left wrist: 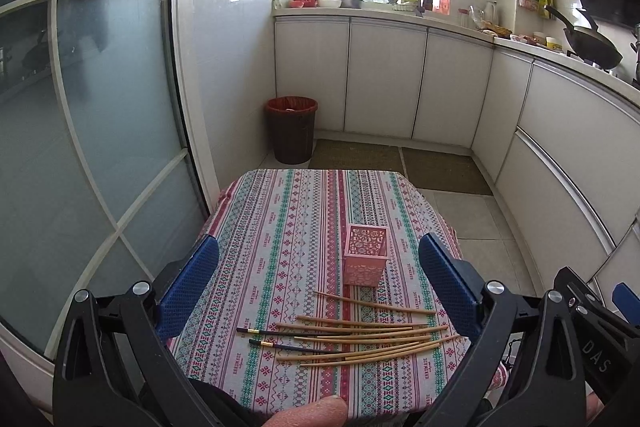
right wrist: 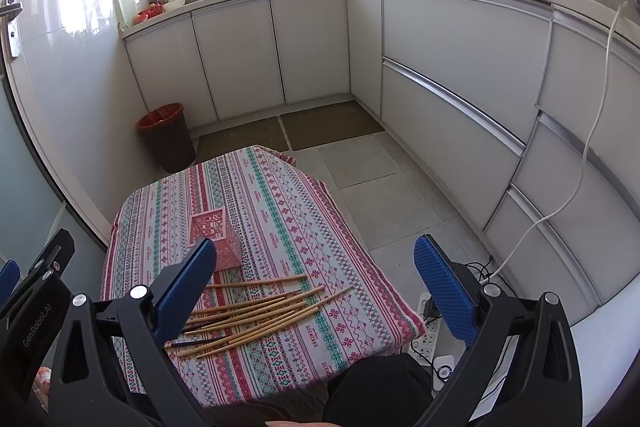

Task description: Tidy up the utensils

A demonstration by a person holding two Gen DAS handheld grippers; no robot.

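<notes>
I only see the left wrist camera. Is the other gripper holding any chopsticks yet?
Observer: No. The right gripper is open and empty; the chopsticks lie loose on the tablecloth.
Operator: What's on the floor right of the table?
Observer: A white power strip lies there.
Operator: Anything plugged in?
Observer: A white cable climbs from near it up the cabinets.

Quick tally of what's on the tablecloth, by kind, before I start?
Light bamboo chopsticks: about 6 (they overlap)
Dark chopsticks with gold bands: 2
Pink holder: 1
Total: about 9
</notes>
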